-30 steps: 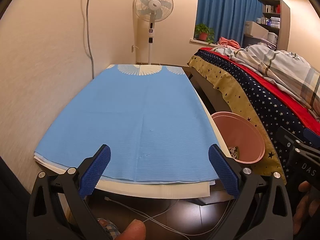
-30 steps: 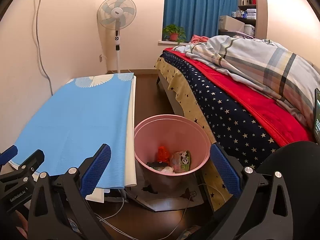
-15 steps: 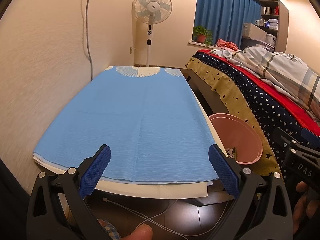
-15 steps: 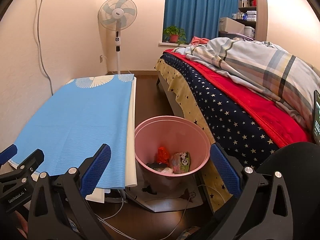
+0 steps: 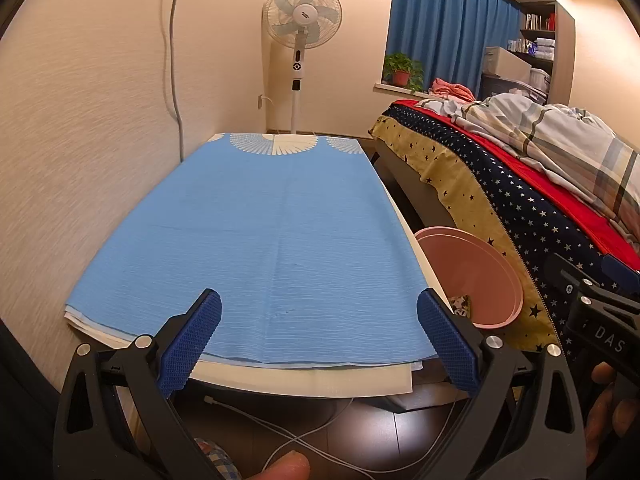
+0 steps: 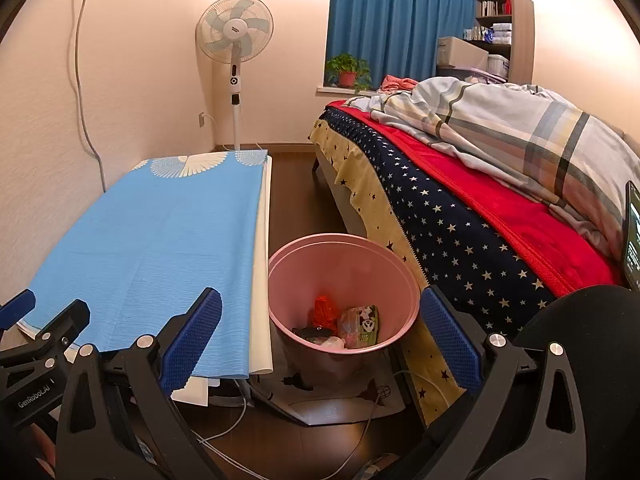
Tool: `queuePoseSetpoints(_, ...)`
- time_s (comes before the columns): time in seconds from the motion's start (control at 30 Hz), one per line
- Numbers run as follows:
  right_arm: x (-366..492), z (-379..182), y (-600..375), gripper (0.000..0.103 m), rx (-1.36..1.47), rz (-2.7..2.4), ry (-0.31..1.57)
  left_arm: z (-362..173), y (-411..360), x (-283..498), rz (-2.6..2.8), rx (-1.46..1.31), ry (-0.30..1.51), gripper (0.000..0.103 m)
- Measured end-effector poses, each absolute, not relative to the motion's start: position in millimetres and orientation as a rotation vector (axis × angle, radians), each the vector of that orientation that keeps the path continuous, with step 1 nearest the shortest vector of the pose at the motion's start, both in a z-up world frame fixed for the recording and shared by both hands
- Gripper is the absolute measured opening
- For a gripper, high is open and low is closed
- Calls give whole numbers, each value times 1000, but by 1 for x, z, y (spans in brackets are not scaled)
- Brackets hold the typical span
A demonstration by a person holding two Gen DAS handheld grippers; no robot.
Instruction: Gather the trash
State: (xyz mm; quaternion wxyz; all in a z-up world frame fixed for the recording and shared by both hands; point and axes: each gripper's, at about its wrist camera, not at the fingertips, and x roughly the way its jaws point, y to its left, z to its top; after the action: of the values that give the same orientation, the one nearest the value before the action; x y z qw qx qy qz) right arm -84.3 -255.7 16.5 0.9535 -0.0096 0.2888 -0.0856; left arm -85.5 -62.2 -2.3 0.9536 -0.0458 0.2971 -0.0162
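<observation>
A pink waste bin point(image 6: 344, 264) stands on the floor between the low table and the bed. Inside it lie an orange wrapper point(image 6: 325, 312), a green-and-white snack packet point(image 6: 362, 320) and some dark scraps. My right gripper point(image 6: 320, 336) is open and empty, held just in front of and above the bin. My left gripper point(image 5: 318, 340) is open and empty over the near edge of the blue cloth point(image 5: 264, 232); the bin point(image 5: 476, 276) shows at its right. I see no loose trash on the cloth.
The low table point(image 6: 262, 288) runs along the left wall. A bed point(image 6: 460, 208) with a star-patterned cover and plaid blanket fills the right. A standing fan point(image 6: 235, 40) stands at the far end. White cables point(image 5: 304, 432) lie on the dark floor under the table. A phone point(image 6: 632, 232) rests on the bed.
Both views shifted slightly; the left gripper tilted a little upward and left, so the bin sits lower right. Both grippers stay open and empty.
</observation>
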Motion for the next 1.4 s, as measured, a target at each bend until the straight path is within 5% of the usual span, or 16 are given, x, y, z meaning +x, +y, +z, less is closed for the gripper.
queuePoseSetpoints(1.4,-84,16,-256,98,-22,-174,587,-3,-56,-79,-28,-88,589,95)
